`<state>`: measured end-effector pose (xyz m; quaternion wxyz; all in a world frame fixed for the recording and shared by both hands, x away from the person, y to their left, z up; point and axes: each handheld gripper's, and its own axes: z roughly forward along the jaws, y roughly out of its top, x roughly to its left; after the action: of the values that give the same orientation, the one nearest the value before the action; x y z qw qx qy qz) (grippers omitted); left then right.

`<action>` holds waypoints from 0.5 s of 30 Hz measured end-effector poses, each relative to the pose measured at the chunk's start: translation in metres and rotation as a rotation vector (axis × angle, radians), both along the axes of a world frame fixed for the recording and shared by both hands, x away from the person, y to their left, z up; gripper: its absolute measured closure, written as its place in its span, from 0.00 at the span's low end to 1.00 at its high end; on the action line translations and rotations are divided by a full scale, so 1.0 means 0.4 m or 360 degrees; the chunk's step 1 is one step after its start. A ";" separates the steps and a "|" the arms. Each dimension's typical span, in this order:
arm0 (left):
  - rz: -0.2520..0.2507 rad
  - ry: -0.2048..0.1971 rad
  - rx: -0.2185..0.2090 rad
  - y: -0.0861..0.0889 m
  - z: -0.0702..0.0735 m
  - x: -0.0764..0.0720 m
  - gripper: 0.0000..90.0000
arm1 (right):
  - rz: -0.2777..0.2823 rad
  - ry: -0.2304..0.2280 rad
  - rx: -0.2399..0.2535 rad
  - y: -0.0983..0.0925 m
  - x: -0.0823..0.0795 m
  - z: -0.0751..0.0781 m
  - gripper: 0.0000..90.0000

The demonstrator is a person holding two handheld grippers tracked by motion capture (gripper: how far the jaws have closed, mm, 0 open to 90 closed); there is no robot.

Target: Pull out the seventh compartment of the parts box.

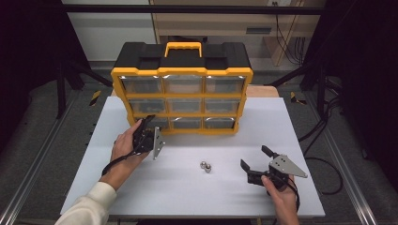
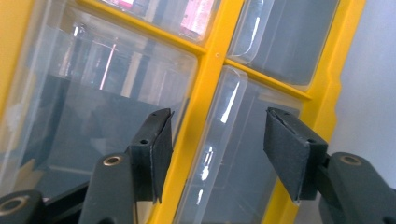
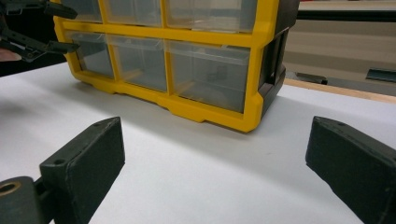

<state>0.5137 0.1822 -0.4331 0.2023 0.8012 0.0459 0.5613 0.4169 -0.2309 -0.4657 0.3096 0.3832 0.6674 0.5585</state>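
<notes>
A yellow and black drawer organizer [image 1: 182, 70] with clear drawers stands at the back of the white table [image 1: 141, 187]. My left gripper [image 1: 145, 123] is up against its bottom-left drawer [image 2: 233, 154]. The jaws stand apart, straddling a yellow divider [image 2: 205, 84] and the drawer's clear lip; the pads do not press on anything that I can see. From the right gripper view, the left gripper [image 3: 77, 30] sits at the organizer's [image 3: 210, 32] left end. Two small metal balls [image 1: 205, 166] lie together mid-table. My right gripper [image 1: 254, 157] rests open right of them, empty [image 3: 215, 158].
The organizer has a yellow carry handle [image 1: 183, 47] on top. Black frame posts [image 1: 61, 79] stand either side of the table. A cable [image 1: 328, 164] loops on the floor at the right. Bare white table surface lies between the two hands.
</notes>
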 end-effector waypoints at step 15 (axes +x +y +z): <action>0.0005 -0.0044 0.0171 -0.010 0.004 -0.013 0.54 | 0.0012 -0.0032 -0.0015 0.000 0.002 -0.002 0.05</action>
<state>0.5083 0.1780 -0.4316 0.1589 0.8030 0.0141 0.5743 0.4176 -0.2308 -0.4663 0.3160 0.3736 0.6684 0.5602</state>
